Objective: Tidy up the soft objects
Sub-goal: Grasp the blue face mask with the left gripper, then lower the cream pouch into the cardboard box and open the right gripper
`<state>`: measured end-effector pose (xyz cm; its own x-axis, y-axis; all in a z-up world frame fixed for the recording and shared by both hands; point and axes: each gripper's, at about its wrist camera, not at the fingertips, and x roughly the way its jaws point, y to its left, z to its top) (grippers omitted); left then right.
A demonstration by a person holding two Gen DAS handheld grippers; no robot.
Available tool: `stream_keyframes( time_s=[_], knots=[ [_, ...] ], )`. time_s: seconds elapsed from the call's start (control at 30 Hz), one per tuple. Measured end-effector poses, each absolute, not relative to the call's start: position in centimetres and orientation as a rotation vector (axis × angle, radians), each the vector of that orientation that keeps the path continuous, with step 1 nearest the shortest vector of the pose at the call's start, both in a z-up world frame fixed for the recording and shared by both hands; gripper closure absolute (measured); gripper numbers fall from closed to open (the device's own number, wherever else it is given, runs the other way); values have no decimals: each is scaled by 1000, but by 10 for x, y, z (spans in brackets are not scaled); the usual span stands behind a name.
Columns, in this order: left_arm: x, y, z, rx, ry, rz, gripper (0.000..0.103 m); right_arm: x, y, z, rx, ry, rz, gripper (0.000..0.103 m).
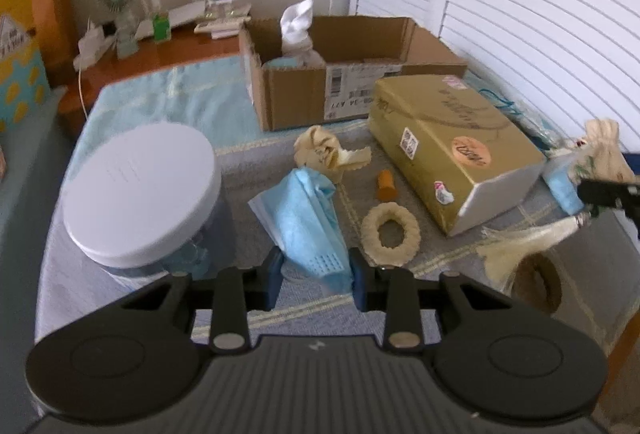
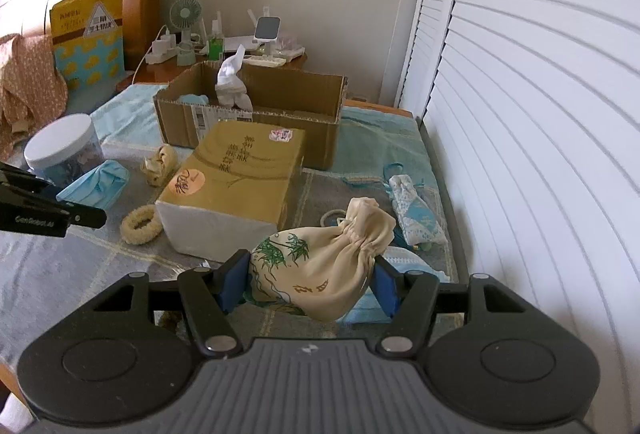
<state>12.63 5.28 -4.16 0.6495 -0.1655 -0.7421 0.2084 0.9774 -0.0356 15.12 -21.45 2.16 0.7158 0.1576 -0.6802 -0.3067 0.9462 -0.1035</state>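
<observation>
- The left gripper (image 1: 316, 276) has its 2 blue pads on either side of a crumpled blue mask (image 1: 310, 218); the lower end of the mask sits between them and looks pinched.
- The right gripper (image 2: 312, 284) is clamped on a cream pouch (image 2: 320, 266); both blue pads press its sides. The pouch is drawn shut at the neck and printed with green bamboo and 2 characters too small to read.
- From the right wrist view, the left tool reaches in from the left edge; white lettering on it looks like "GenRobot.AI".
- A gold box (image 1: 456, 150) lies on the bed between the 2 tools. It bears dark brush writing, an orange round sticker (image 2: 189, 181) with a character, a small QR-like label and a pink sticker.
- Behind it stands an open carton (image 2: 256, 114) with a barcode label; the printing is blurred. A white cloth (image 2: 232, 82) sticks up inside it.
- Near the mask lie a cream ring (image 1: 391, 230), a small orange piece (image 1: 386, 185) and a crumpled cream cloth (image 1: 324, 152).
- A jar (image 1: 140, 198) with a white lid stands just left of the mask.
- A patterned blue-white pouch (image 2: 416, 208) lies beyond the cream pouch.
- A yellow bag (image 2: 88, 34) with Chinese print leans on the headboard; a fan (image 2: 185, 14) stands on the nightstand.
</observation>
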Motion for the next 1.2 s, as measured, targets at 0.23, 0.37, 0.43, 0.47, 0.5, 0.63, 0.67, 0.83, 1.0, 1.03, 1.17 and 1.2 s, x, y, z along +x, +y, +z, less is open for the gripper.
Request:
stream_keyframes(
  time_s=[0.23,0.37,0.43,0.47,0.5,0.63,0.67,0.83,1.0,1.03,1.17,1.2],
  knots=[
    [110,50,-18,135,815,-295,71,149,-215,38,-193,725,270,37],
    [101,44,-11,156,796,-335,71,148,-214,48,-184,717,278,37],
    [97,41,-9,159,789,-351,71,147,-213,53,-197,705,270,37],
    [95,41,-8,162,785,-359,71,147,-213,55,-201,700,270,37],
    [94,39,-7,164,783,-365,71,147,-213,58,-199,696,272,37],
    [91,37,-7,167,780,-383,71,155,-215,70,-159,700,278,37],
    [90,37,-7,171,778,-386,71,158,-216,73,-143,704,276,37],
    [88,36,-6,175,768,-402,71,172,-216,89,-105,717,255,37],
    [85,38,-4,165,755,-415,71,194,-212,110,-83,705,231,37],
    [85,38,-3,162,752,-416,71,200,-210,115,-74,702,232,37],
    [84,39,-3,149,744,-417,71,229,-200,134,-31,708,259,37],
    [84,40,-3,145,744,-419,71,236,-196,137,-16,710,266,37]
  ],
)
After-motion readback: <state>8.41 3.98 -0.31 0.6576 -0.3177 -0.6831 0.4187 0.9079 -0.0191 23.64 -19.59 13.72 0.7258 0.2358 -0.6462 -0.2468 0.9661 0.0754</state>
